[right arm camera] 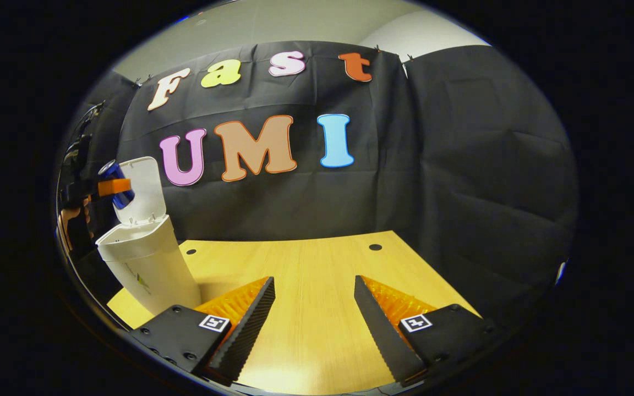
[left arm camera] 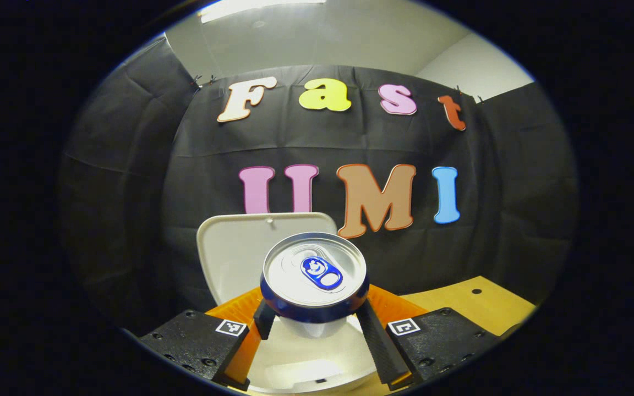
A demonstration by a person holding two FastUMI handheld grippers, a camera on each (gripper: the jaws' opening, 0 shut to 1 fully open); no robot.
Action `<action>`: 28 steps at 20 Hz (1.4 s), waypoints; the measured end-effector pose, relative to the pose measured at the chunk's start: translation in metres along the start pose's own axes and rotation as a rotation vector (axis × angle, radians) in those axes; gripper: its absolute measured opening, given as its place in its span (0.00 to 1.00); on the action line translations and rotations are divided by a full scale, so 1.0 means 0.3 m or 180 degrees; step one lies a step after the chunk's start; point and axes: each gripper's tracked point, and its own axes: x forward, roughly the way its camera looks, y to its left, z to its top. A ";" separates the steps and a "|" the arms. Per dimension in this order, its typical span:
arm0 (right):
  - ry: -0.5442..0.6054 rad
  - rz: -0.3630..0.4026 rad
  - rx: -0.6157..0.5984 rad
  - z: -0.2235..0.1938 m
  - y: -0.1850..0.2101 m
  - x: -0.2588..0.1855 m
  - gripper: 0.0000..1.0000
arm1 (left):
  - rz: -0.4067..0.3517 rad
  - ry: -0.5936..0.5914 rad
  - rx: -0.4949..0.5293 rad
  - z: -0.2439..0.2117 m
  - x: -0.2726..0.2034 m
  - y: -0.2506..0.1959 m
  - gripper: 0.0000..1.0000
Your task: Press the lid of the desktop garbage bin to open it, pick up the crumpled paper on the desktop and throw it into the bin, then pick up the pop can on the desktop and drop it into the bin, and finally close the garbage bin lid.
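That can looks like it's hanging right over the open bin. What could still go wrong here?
Two things, I'd guess. The left tongs pinch the can only low on its sides, so it might slip or tip early. In the right gripper view the can hangs tilted beside the raised lid, so on release it could knock the lid or the rim of the bin and bounce onto the table. The right tongs are open, away from the bin.
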 end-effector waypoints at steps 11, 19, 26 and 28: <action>-0.0081 0.0126 -0.0076 0.026 0.089 0.034 0.96 | 0.0077 0.0061 0.0025 -0.028 -0.005 0.059 0.90; 0.0039 0.0173 -0.0128 -0.018 0.095 0.048 0.96 | -0.0045 -0.0234 -0.0229 0.225 0.035 0.066 0.93; 0.0025 0.0152 -0.0089 -0.013 0.068 0.038 0.96 | 0.0047 -0.0386 -0.0318 0.448 0.194 0.138 0.92; 0.0007 0.0094 -0.0071 -0.015 0.049 0.029 0.96 | 0.0132 -0.0245 -0.0267 0.427 0.261 0.162 0.92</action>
